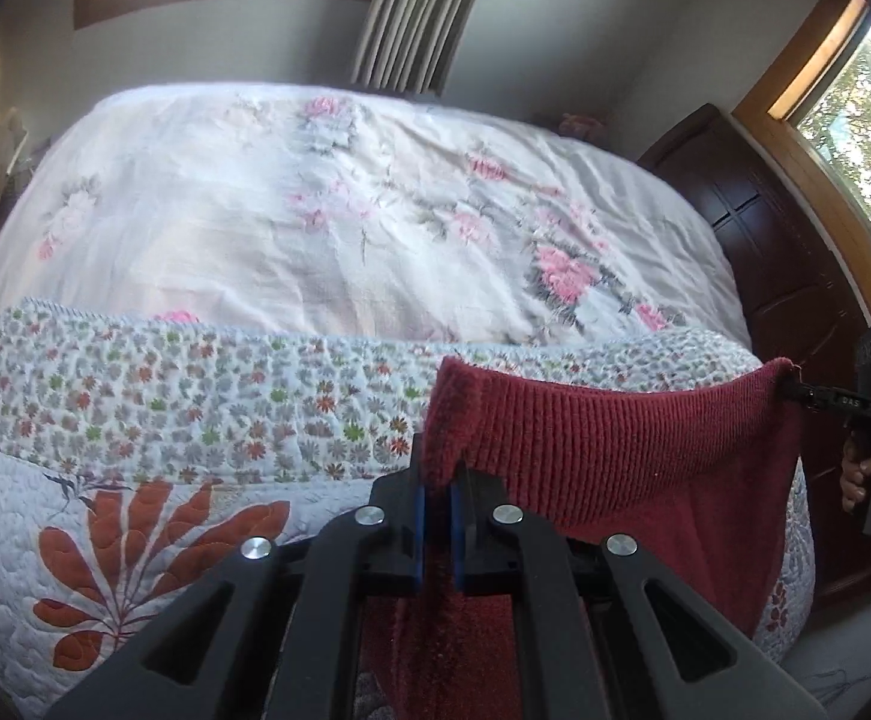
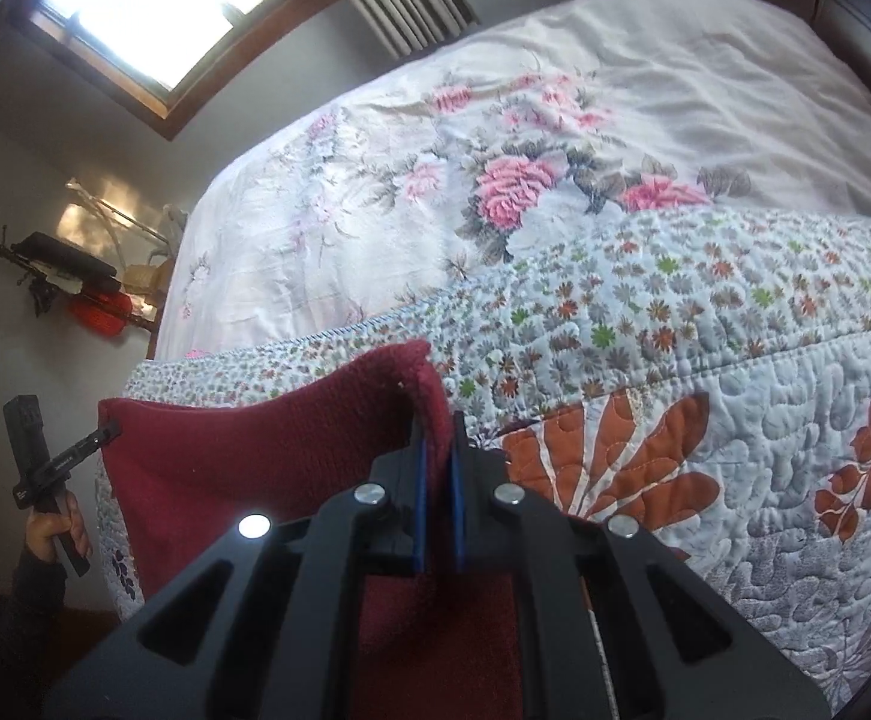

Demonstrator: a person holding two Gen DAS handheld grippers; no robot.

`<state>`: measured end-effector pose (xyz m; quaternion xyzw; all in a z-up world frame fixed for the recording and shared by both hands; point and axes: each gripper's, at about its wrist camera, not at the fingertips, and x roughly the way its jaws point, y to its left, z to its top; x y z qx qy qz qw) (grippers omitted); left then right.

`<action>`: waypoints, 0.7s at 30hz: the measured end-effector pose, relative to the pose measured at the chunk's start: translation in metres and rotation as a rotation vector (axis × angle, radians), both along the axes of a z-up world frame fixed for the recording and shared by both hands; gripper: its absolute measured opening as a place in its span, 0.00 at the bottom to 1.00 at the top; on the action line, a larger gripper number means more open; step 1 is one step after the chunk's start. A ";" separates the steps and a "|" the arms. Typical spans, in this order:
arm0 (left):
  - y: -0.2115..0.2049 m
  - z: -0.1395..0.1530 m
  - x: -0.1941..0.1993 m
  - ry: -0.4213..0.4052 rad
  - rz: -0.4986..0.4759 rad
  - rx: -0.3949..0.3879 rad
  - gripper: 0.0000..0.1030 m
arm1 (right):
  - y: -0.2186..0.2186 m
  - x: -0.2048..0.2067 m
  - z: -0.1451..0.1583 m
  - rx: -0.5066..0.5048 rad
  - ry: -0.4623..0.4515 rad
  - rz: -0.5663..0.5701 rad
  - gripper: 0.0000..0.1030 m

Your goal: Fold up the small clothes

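A dark red knitted garment [image 1: 603,444] hangs stretched in the air in front of the bed, held by its two top corners. My left gripper [image 1: 438,471] is shut on its left corner. In the right wrist view my right gripper [image 2: 438,432] is shut on the other corner of the red garment [image 2: 243,462]. Each gripper shows in the other's view: the right gripper [image 1: 795,387] at the far right, gripped by a hand [image 1: 864,474], and the left gripper [image 2: 108,429] at the far left, gripped by a hand [image 2: 54,531]. The garment's lower part hangs down behind the gripper bodies.
A bed with a white sheet with pink flowers [image 1: 339,192] lies ahead, with a quilted floral cover [image 1: 135,420] over its near end. A dark wooden headboard [image 1: 777,252] stands at the right, a grey curtain [image 1: 417,6] and windows behind. A cluttered stand [image 2: 81,282] is at the left wall.
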<state>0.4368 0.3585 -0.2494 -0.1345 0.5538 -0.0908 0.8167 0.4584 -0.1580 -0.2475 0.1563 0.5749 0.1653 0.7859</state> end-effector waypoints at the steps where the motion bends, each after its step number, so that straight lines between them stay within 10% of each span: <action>1: 0.000 -0.016 0.004 0.049 0.006 -0.011 0.06 | 0.001 0.003 -0.013 -0.008 0.032 -0.002 0.05; 8: 0.013 -0.077 0.021 0.267 0.078 -0.086 0.06 | 0.000 0.017 -0.067 -0.023 0.207 -0.040 0.06; 21: 0.002 -0.030 0.030 0.113 0.031 -0.055 0.06 | -0.010 0.019 -0.035 0.004 0.107 -0.082 0.05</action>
